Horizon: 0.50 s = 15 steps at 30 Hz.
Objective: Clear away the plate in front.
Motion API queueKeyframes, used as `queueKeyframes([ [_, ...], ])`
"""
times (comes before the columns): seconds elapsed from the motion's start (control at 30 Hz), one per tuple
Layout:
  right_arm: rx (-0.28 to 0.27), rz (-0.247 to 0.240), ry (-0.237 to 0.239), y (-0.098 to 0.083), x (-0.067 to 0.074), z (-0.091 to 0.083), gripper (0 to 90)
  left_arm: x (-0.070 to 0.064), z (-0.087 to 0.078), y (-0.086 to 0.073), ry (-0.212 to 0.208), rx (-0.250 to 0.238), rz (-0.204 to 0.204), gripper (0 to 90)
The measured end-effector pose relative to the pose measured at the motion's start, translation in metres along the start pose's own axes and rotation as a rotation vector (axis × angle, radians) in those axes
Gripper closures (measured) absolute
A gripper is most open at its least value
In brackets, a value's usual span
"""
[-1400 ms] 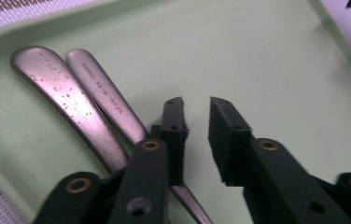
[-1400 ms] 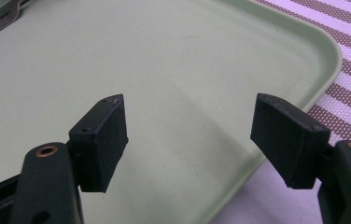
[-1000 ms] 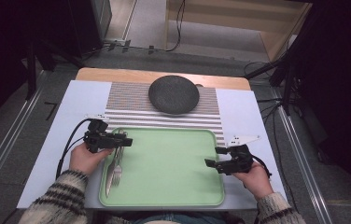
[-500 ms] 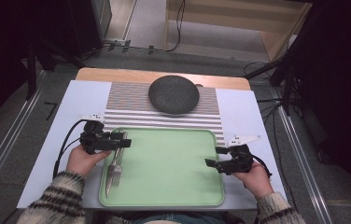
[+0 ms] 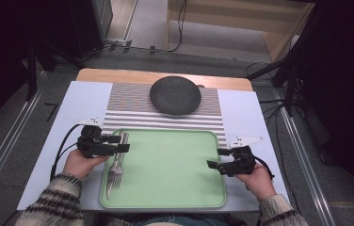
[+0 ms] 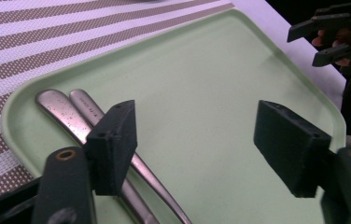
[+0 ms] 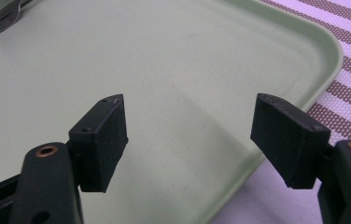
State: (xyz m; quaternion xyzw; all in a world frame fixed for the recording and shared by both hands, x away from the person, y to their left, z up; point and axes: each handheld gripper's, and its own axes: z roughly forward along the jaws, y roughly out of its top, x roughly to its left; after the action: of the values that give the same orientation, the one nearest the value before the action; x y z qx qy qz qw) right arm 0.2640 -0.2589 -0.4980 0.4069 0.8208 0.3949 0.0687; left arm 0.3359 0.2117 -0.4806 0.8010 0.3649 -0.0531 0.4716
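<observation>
left gripper (image 5: 118, 143) jaws just opening, right gripper (image 5: 215, 157) agape

Matt green plastic tray (image 5: 175, 165), shiny speckled metal cutlery (image 6: 78, 119), woven striped mat (image 5: 132, 106)

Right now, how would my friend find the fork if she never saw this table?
Start at the big green tray in the middle of the table, in front of the dark round plate. Go to the tray's left edge, by the left gripper, where two silver pieces lie side by side. The fork is the one whose near end splits into prongs; its neighbour ends in no prongs.
</observation>
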Motion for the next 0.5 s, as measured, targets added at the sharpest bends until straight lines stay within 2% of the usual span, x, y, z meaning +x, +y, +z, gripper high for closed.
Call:
queueKeyframes([
  [0.2,0.002,0.003,0.002,-0.0005,0.0000,-0.0002,24.9,-0.0004,0.0010,0.0014,0.000,-0.002,0.004,28.4],
  [0.37,0.006,0.002,0.001,-0.0013,0.0000,-0.0001,24.9,-0.0023,0.0028,0.0044,0.014,-0.027,0.032,29.4],
  [0.5,0.007,0.002,0.004,-0.0022,0.0005,0.0002,24.8,-0.0028,0.0071,0.0059,0.021,-0.020,0.040,29.2],
])
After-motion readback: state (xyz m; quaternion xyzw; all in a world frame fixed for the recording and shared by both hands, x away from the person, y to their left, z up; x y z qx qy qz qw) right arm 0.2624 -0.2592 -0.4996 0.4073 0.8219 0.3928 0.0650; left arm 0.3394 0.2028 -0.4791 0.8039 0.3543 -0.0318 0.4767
